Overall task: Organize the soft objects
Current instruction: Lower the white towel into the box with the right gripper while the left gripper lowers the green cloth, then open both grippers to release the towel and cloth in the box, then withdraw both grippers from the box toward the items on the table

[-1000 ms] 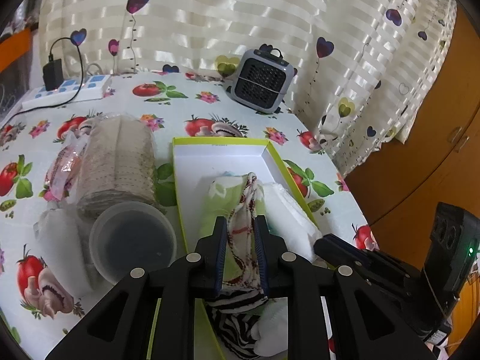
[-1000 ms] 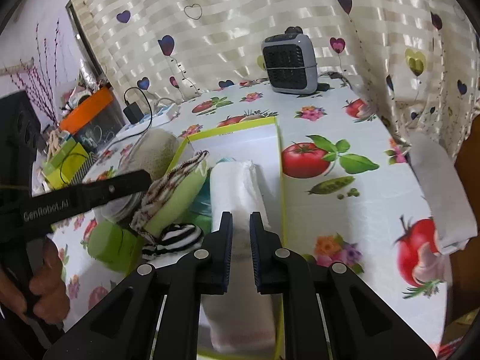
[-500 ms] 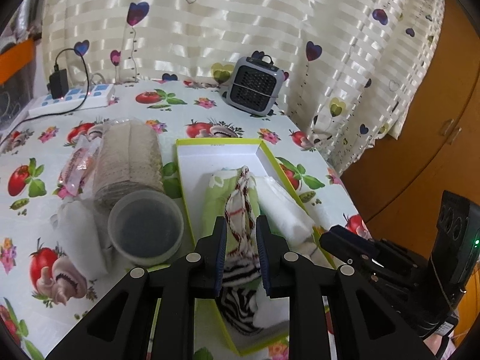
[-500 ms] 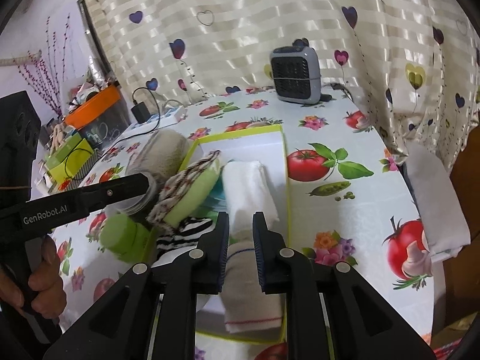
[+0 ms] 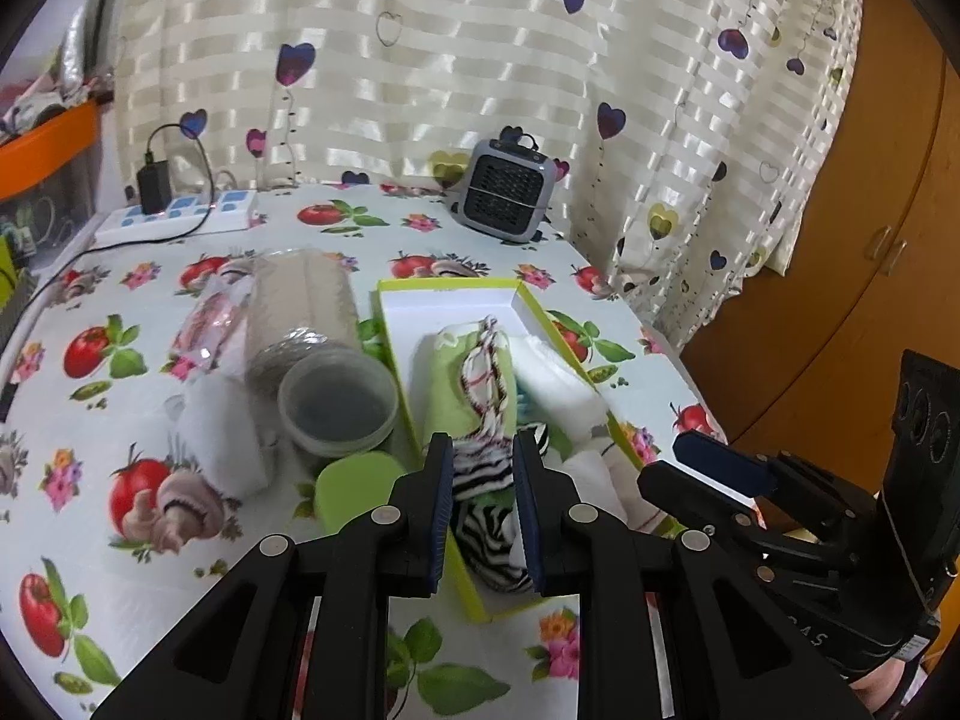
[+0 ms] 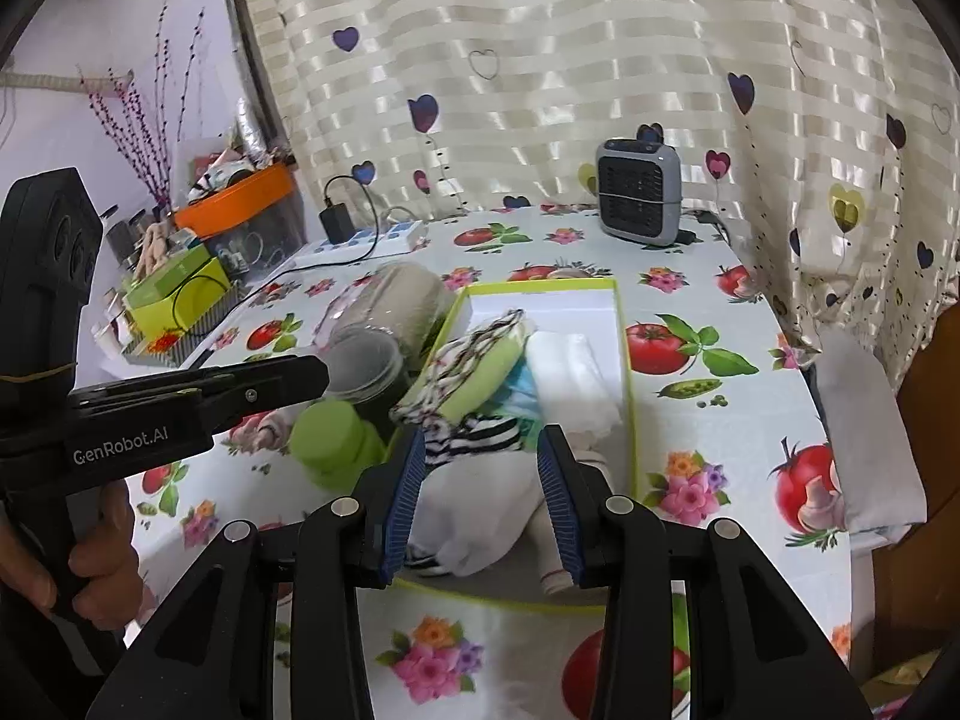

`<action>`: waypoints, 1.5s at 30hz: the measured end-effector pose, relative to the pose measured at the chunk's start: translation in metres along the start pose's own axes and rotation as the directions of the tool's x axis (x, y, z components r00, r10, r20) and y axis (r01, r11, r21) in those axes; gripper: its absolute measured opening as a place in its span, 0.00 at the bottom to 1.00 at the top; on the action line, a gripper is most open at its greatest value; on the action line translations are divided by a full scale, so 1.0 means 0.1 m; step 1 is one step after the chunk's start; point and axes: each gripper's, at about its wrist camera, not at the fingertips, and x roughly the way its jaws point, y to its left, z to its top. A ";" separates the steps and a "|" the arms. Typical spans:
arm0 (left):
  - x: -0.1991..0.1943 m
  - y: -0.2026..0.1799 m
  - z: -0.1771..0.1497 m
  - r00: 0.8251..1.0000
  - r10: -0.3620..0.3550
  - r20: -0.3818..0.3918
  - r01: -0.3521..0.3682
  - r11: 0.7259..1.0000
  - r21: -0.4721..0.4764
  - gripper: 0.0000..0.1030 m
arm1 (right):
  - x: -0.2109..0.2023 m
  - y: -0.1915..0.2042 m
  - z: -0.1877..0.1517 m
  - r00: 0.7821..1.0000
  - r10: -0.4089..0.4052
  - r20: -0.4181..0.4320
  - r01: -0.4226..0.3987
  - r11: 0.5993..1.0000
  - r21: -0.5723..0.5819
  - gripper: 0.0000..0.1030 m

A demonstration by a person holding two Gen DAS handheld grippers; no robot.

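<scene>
The left gripper (image 6: 312, 375) has "GenRobot.AI" on its side. The green-edged box (image 6: 630, 396) on the table (image 6: 720, 420) holds rolled soft cloths. The white cloth (image 6: 570, 378) lies long, pointing toward the curtain (image 6: 540, 90). The right gripper (image 6: 486, 498) is opening, holding nothing. The left gripper's jaws stand a little apart, empty.

Setting: a home room. Table (image 5: 150, 420) under a vinyl cloth printed with tomatoes and mushrooms; heart-patterned curtain (image 5: 480, 60) behind; small heater (image 5: 507, 198) and power strip (image 5: 180, 219) on the table; wooden cabinet (image 5: 870, 240) at right; cluttered shelf (image 6: 198, 252) beside.
</scene>
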 end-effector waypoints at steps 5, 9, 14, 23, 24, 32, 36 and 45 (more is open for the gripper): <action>-0.13 0.05 -0.08 1.000 0.012 0.008 -0.012 1.000 -0.011 0.19 | -0.09 0.14 -0.04 1.000 0.014 0.005 -0.014 0.999 -0.031 0.39; -0.22 0.09 -0.12 1.000 0.021 0.017 -0.021 1.000 -0.015 0.19 | -0.15 0.24 -0.06 1.000 0.021 0.010 -0.020 0.998 -0.055 0.39; -0.30 0.14 -0.18 0.999 0.028 0.020 -0.028 0.999 -0.023 0.19 | -0.19 0.33 -0.07 1.000 0.025 0.011 -0.024 0.997 -0.073 0.39; -0.36 0.26 -0.25 0.999 0.037 0.020 -0.036 0.998 -0.047 0.19 | -0.19 0.45 -0.09 0.999 0.034 0.001 -0.034 0.995 -0.099 0.39; -0.37 0.28 -0.25 0.999 0.038 0.019 -0.037 0.998 -0.049 0.19 | -0.19 0.47 -0.10 0.999 0.035 0.000 -0.035 0.994 -0.101 0.39; -0.36 0.40 -0.30 0.999 0.047 0.010 -0.047 0.996 -0.075 0.19 | -0.15 0.57 -0.11 0.999 0.048 -0.016 -0.050 0.991 -0.124 0.39; -0.36 0.45 -0.32 0.999 0.051 0.005 -0.050 0.995 -0.086 0.19 | -0.13 0.59 -0.10 0.999 0.051 -0.020 -0.053 0.990 -0.130 0.39; -0.33 0.58 -0.36 0.997 0.071 -0.008 -0.071 0.992 -0.108 0.19 | -0.08 0.66 -0.11 0.998 0.057 -0.034 -0.062 0.988 -0.143 0.39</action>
